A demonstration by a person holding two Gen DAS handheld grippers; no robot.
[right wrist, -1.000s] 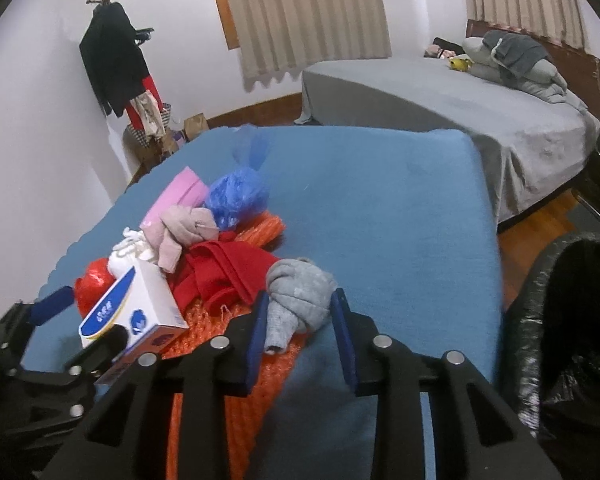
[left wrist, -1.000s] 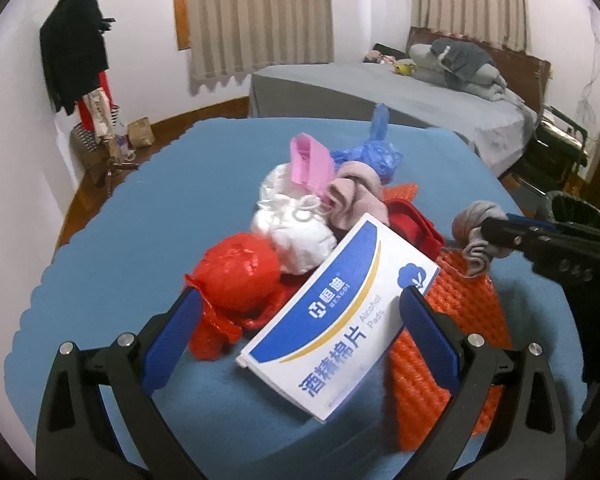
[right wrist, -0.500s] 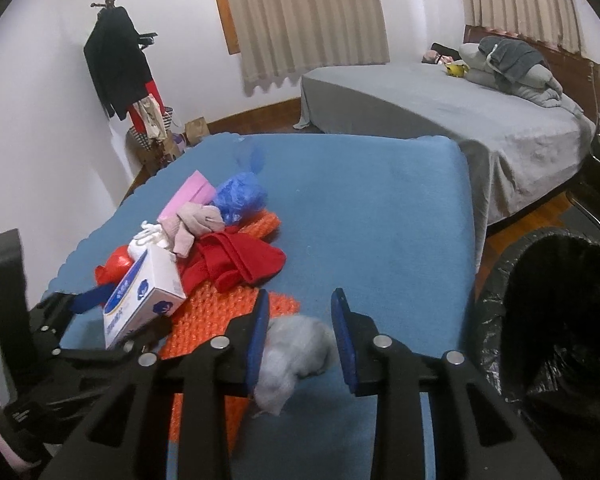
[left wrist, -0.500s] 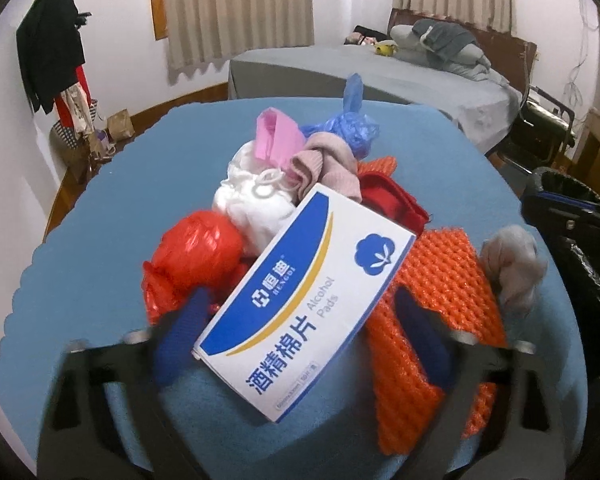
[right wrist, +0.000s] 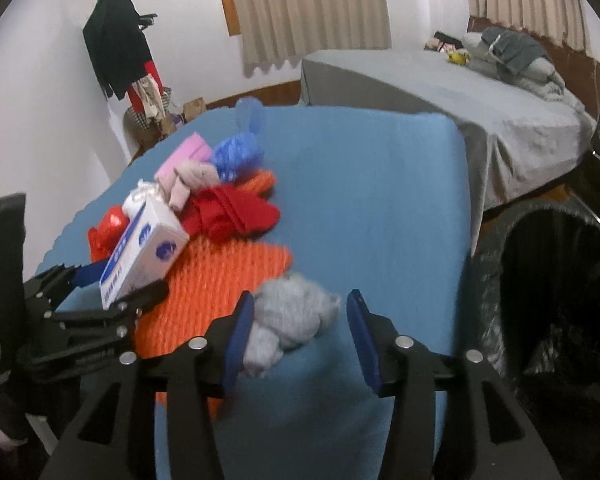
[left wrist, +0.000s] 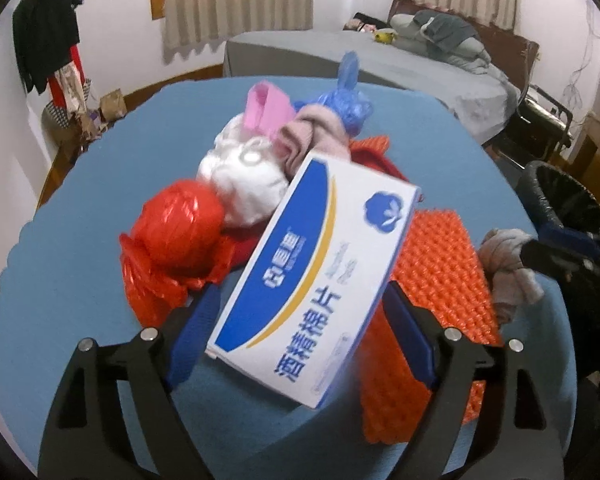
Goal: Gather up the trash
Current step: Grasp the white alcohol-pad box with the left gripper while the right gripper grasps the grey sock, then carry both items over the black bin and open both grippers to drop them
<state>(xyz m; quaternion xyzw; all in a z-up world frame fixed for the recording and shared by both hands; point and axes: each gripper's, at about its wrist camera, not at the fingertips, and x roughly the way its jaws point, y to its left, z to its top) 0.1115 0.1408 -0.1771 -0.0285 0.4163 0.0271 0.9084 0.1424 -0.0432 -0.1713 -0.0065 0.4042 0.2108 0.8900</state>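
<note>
Both grippers busy at the trash pile on the blue table [right wrist: 380, 200]

Left gripper [left wrist: 300, 328] is pinching the alcohol pad box [left wrist: 316, 276], lifted and tilted over the orange mesh [left wrist: 432, 280]. Right gripper [right wrist: 300, 340] has its fingers spread, the grey rag [right wrist: 292, 320] loose between them, touching the left pad, near the black bin [right wrist: 556, 320].

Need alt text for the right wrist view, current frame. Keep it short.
The right gripper, jaws parted, frames a grey wad of cloth over a blue table. To the left, the left gripper grips a white and blue box beside a pile of red, pink and blue items on an orange mat. A black-lined bin stands at right.
</note>
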